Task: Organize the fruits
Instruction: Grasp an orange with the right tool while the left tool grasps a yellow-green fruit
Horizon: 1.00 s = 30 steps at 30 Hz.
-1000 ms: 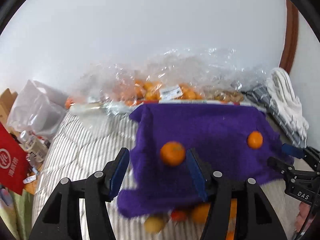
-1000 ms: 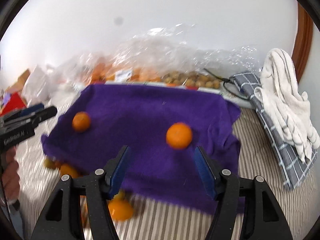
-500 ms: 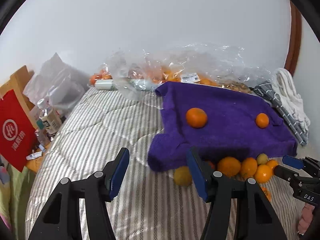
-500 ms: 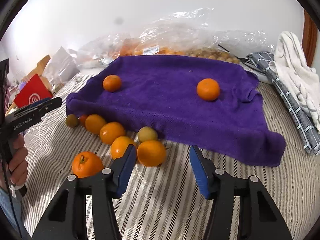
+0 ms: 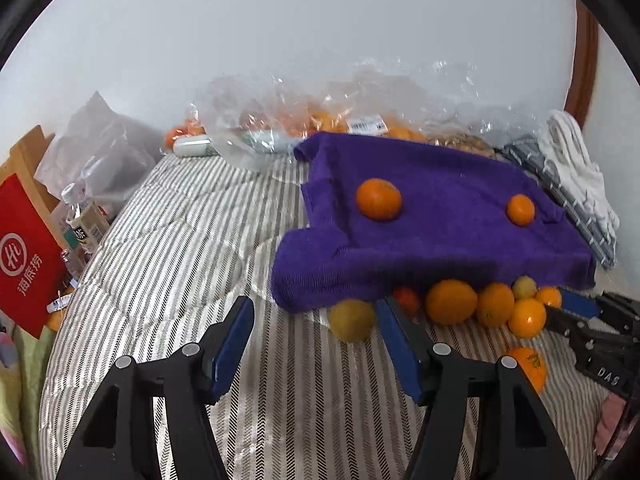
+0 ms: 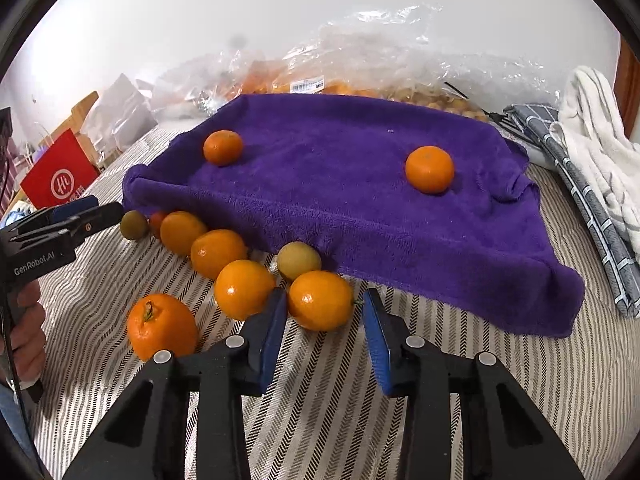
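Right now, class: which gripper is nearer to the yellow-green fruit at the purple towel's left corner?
Left. The left gripper has the yellow-green fruit just inside its jaws, untouched. The right gripper brackets an orange at the row's far end.

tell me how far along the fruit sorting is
Early. Two oranges, one and another, already sit on the purple towel. The right gripper has just been closing around an orange on the bed; the left gripper is open near a yellowish fruit. Left: the other loose fruits along the towel's front edge.
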### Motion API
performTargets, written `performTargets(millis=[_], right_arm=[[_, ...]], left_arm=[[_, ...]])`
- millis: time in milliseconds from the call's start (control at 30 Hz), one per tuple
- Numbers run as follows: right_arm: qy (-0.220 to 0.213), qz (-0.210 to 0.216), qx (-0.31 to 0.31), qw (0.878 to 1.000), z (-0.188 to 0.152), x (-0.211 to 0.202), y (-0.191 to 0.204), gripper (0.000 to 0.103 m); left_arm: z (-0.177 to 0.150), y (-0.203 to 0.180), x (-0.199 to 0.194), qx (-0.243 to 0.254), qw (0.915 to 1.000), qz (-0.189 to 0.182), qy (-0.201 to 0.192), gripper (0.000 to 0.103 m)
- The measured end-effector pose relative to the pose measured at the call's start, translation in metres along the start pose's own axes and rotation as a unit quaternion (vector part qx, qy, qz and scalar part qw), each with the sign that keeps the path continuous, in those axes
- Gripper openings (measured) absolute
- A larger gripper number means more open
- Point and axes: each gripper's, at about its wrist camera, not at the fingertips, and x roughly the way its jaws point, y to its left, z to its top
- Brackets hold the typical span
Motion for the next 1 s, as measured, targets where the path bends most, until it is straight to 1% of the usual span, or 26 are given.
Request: performTargets(millis=[133,233,300,433,533,633,733,767,900,1000], right_arm=[[-0.003,-0.006,0.0,1.0,-0.001,-0.003,-0.003,0.038],[-0.013,-0.023,0.003,1.0,-0.005,-0.011,-0.01,0.038],[-0.017,-0.037,0.016,0.999,-0.007,-0.015,-0.019,0.038],[-0.007,-0.049,0.05,0.998,-0.008,-0.015,-0.038,0.038],[0.001,-0.045,0.062,0.997,-0.009,-0.012,-0.043,0.038],[0.001,-0.052,0.056,0.997,-0.01,-0.011,-0.041,0.039],[0.016,-0.059,0.053,0.997,-0.009,-0.006,-0.04,0.039],[0.022,-0.057,0.056,0.997,-0.008,-0.004,-0.042,0.039],[0.02,-0.057,0.058,0.996,-0.009,-0.004,-0.042,0.039],[0.019,-0.065,0.051,0.996,-0.009,-0.004,-0.04,0.039]], left_arm=[[-0.004,-0.004,0.005,0.01,0.9998,0.005,0.018,0.062],[-0.005,-0.005,0.008,0.008,0.9996,-0.002,0.028,0.062],[-0.007,-0.005,0.011,0.007,0.9992,-0.009,0.039,0.062],[-0.01,-0.008,0.015,0.008,0.9983,-0.026,0.051,0.062],[-0.013,-0.012,0.019,0.008,0.9978,-0.028,0.06,0.062],[-0.013,-0.011,0.018,-0.004,0.9978,-0.03,0.058,0.063],[-0.013,-0.007,0.018,-0.017,0.9976,-0.037,0.056,0.063],[-0.013,-0.007,0.018,-0.018,0.9976,-0.036,0.056,0.063],[-0.013,-0.012,0.019,-0.009,0.9979,-0.027,0.058,0.065],[-0.013,-0.011,0.02,-0.013,0.9977,-0.035,0.057,0.064]])
